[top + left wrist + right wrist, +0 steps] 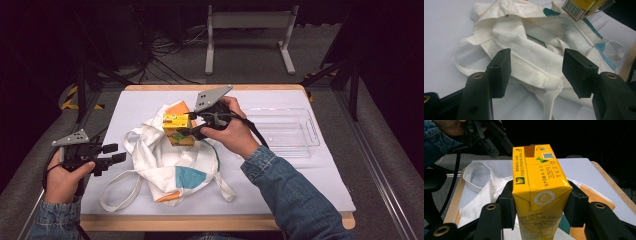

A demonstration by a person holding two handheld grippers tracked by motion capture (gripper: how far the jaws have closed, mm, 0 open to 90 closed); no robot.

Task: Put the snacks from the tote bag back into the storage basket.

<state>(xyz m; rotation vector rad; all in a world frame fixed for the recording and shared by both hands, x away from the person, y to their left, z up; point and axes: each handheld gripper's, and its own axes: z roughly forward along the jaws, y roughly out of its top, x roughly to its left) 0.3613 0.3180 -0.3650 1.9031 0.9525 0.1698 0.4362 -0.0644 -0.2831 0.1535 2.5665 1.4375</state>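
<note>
A yellow drink carton [176, 127] hangs above a white cloth tote bag [170, 160] that lies crumpled on the table. My right gripper [184, 124] is shut on the carton; in the right gripper view both black pads press the sides of the carton [539, 192]. My left gripper [116, 153] stands open at the table's left edge, just left of the bag. In the left gripper view the folded white fabric of the bag [531, 55] lies past the open jaws, and the carton [584, 7] shows at the top right.
A clear plastic tray [285, 131] sits on the right half of the pale table cover [310, 175]. The bag's long handle [117, 192] loops toward the front edge. A white frame stand [250, 30] and cables lie on the floor behind the table.
</note>
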